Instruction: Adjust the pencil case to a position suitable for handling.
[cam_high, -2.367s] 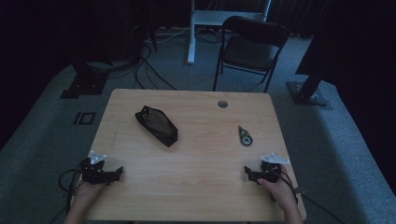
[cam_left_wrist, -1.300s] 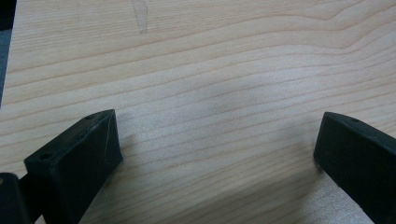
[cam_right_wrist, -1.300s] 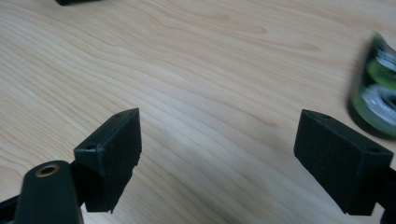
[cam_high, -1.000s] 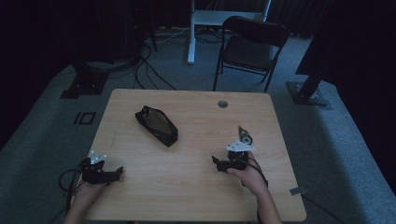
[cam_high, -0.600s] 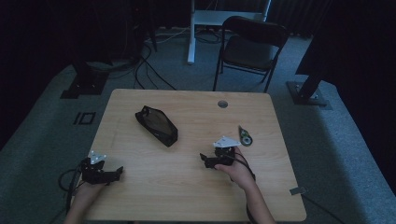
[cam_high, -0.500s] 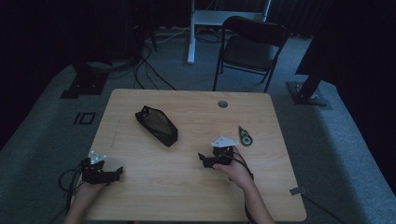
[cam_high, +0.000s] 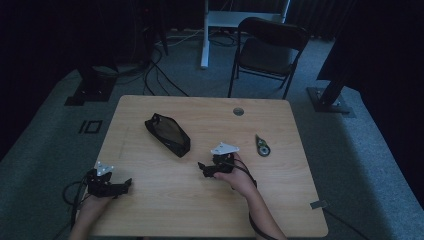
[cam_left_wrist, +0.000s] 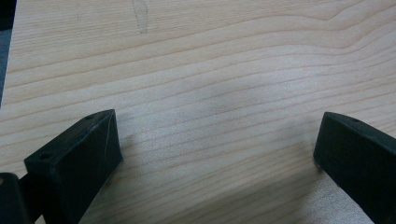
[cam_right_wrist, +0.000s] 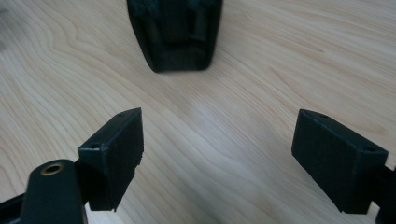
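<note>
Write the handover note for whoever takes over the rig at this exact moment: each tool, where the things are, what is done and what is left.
Right tool: open, holding nothing, low over the middle of the wooden table, pointing at the near end of the black pouch; a gap of bare wood lies between them in the right gripper view.
Left tool: open, empty, at the table's near left corner.
The pouch lies diagonally, left of centre. A small round-headed tool lies to the right, untouched.
Done: the approach toward the pouch.
Left: probably close the gap and grip the pouch's near end.
</note>
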